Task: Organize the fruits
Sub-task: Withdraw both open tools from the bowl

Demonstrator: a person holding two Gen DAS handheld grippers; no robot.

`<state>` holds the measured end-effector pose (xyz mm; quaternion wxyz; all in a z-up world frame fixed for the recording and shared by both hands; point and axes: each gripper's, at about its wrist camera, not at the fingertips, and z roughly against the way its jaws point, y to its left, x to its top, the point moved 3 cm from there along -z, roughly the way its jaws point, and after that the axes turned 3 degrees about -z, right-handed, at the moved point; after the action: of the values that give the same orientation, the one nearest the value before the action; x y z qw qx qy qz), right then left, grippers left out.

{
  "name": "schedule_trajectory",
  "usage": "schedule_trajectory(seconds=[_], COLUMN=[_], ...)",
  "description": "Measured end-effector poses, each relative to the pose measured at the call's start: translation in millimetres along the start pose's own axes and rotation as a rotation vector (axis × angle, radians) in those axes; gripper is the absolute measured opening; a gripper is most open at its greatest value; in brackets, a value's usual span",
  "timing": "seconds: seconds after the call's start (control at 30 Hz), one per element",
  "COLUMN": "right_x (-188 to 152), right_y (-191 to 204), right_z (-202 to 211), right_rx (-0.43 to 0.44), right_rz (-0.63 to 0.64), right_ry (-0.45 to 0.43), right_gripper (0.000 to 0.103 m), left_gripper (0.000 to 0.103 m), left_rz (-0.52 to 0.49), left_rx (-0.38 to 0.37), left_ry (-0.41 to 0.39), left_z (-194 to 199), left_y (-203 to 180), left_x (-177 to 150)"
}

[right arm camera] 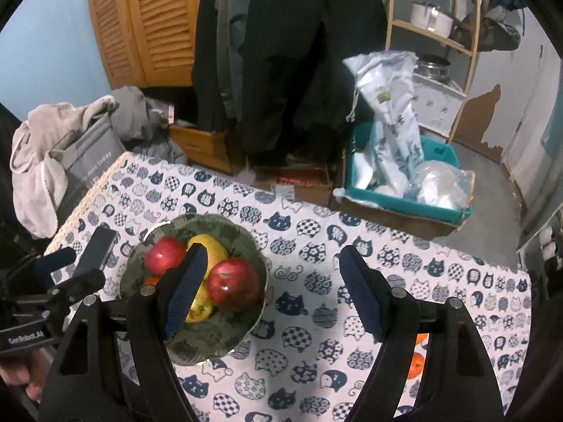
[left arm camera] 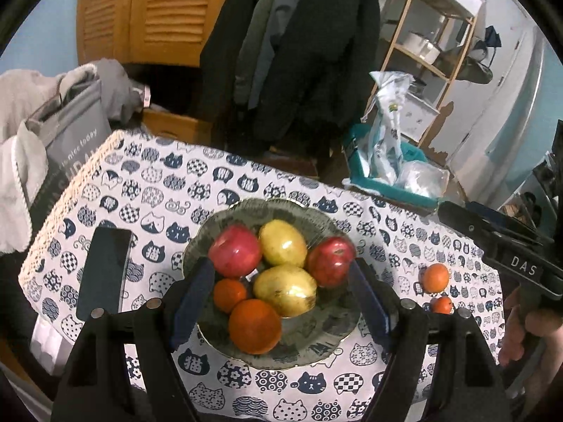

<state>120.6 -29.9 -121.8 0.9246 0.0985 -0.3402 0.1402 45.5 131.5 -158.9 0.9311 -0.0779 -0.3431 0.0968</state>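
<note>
A green glass bowl (left arm camera: 316, 337) stands on the cat-print tablecloth (left arm camera: 169, 190). It holds two red apples (left arm camera: 235, 250), two yellow fruits (left arm camera: 283, 242) and two oranges (left arm camera: 254, 327). My left gripper (left arm camera: 281, 302) hangs open and empty over the bowl, one finger on each side of the fruit. Two small oranges (left arm camera: 435, 276) lie on the cloth right of the bowl. My right gripper (right arm camera: 271, 295) is open and empty above the cloth, right of the bowl (right arm camera: 211, 337). The two loose oranges (right arm camera: 417, 364) show partly behind its right finger.
A dark phone (left arm camera: 103, 274) lies on the cloth left of the bowl. A teal bin (right arm camera: 404, 204) with plastic bags sits on the floor beyond the table. Folded clothes and a grey bag (left arm camera: 70, 133) are at the far left. Dark coats (left arm camera: 302, 52) hang behind.
</note>
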Motion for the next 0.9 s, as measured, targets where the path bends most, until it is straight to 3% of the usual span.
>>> schedule_trajectory(seconds=[0.6,0.9], right_x=[-11.9,-23.9], right_y=[-45.5,-75.9], right_z=[60.9,86.1], right_rx=[-0.05,-0.08], right_rz=[-0.031,-0.057], right_ry=[-0.078,-0.101], right_gripper=[0.078,0.078], left_gripper=[0.08,0.085], left_rz=[-0.064,-0.109], left_rx=[-0.027,-0.033], left_ry=[-0.086,-0.14], left_z=[35.5,51.7], left_y=[-41.0,-71.4], left_x=[17.1,24.4])
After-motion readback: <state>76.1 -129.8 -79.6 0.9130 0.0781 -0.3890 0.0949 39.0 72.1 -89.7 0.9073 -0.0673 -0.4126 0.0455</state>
